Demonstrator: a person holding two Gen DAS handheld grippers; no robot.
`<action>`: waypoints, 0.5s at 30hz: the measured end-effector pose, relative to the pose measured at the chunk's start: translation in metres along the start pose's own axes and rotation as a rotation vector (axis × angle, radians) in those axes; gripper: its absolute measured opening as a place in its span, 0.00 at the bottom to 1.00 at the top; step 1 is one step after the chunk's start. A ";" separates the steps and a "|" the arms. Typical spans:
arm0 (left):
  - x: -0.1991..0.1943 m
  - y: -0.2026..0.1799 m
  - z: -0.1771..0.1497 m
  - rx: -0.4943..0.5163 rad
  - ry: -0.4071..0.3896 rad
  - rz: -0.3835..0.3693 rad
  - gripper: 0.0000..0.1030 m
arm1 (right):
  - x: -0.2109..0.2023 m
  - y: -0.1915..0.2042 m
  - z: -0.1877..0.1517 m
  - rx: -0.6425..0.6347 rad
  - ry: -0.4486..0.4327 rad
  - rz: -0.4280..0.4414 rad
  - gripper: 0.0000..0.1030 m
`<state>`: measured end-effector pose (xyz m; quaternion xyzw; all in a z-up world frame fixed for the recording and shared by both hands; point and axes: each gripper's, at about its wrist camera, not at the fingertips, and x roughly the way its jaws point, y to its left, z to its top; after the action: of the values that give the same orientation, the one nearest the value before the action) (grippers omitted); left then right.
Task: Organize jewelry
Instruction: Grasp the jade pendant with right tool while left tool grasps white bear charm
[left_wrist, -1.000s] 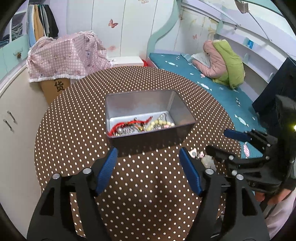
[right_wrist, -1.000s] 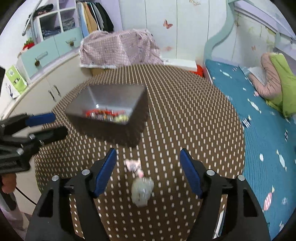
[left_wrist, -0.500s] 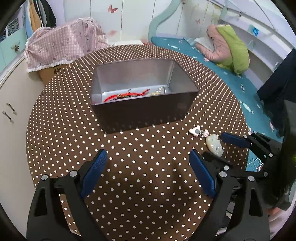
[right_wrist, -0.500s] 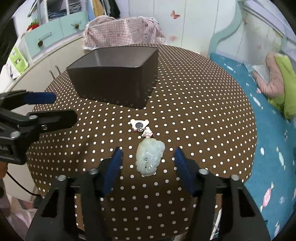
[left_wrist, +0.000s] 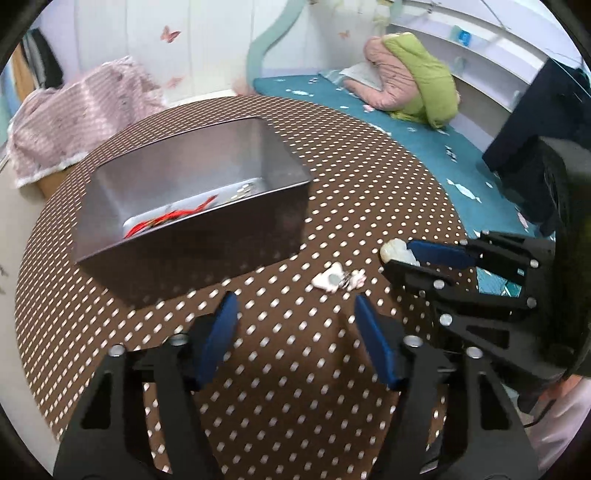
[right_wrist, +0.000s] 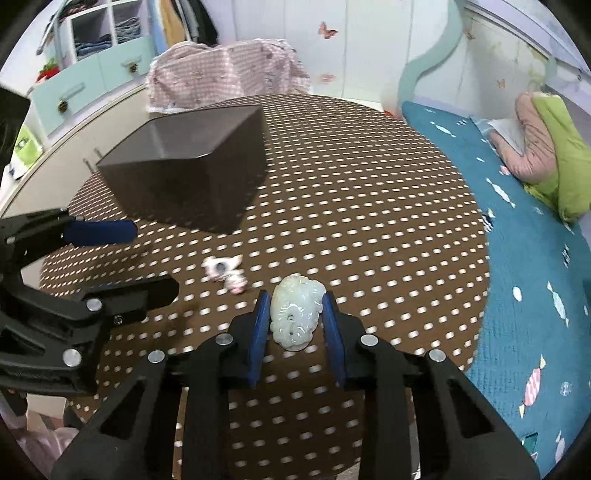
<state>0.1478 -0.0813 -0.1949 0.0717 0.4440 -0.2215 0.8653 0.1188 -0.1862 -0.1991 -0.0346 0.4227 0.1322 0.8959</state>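
Observation:
My right gripper (right_wrist: 295, 314) is shut on a pale green jade pendant (right_wrist: 295, 314) just above the dotted table; the pendant also shows in the left wrist view (left_wrist: 397, 251) between the right gripper's jaws. A small white-and-pink trinket (right_wrist: 225, 273) lies on the table to the left of it and shows in the left wrist view (left_wrist: 336, 278) too. My left gripper (left_wrist: 293, 325) is open and empty, just short of that trinket. The metal box (left_wrist: 192, 206) holds a red cord (left_wrist: 166, 221) and other jewelry; the right wrist view shows only its dark outside (right_wrist: 192, 173).
The round table with the brown polka-dot cloth (left_wrist: 369, 184) stands beside a teal bed (right_wrist: 535, 240) on the right. A pink checked cover (right_wrist: 229, 77) and a cabinet (right_wrist: 74, 99) stand behind the table.
My right gripper has closed on the jade pendant, which was lying loose between its open jaws. My left gripper has moved right toward the small trinket and narrowed its opening.

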 end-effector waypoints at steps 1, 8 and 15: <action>0.006 -0.002 0.001 0.009 0.003 0.000 0.56 | 0.001 -0.002 0.001 0.004 0.000 -0.006 0.27; 0.024 -0.016 0.008 0.069 -0.008 -0.008 0.51 | 0.002 -0.016 0.006 0.013 -0.008 0.006 0.27; 0.035 -0.023 0.014 0.105 0.010 0.029 0.26 | 0.002 -0.018 0.007 0.013 -0.013 0.021 0.27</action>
<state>0.1660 -0.1177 -0.2130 0.1245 0.4350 -0.2312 0.8613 0.1300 -0.2021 -0.1974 -0.0237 0.4178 0.1390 0.8975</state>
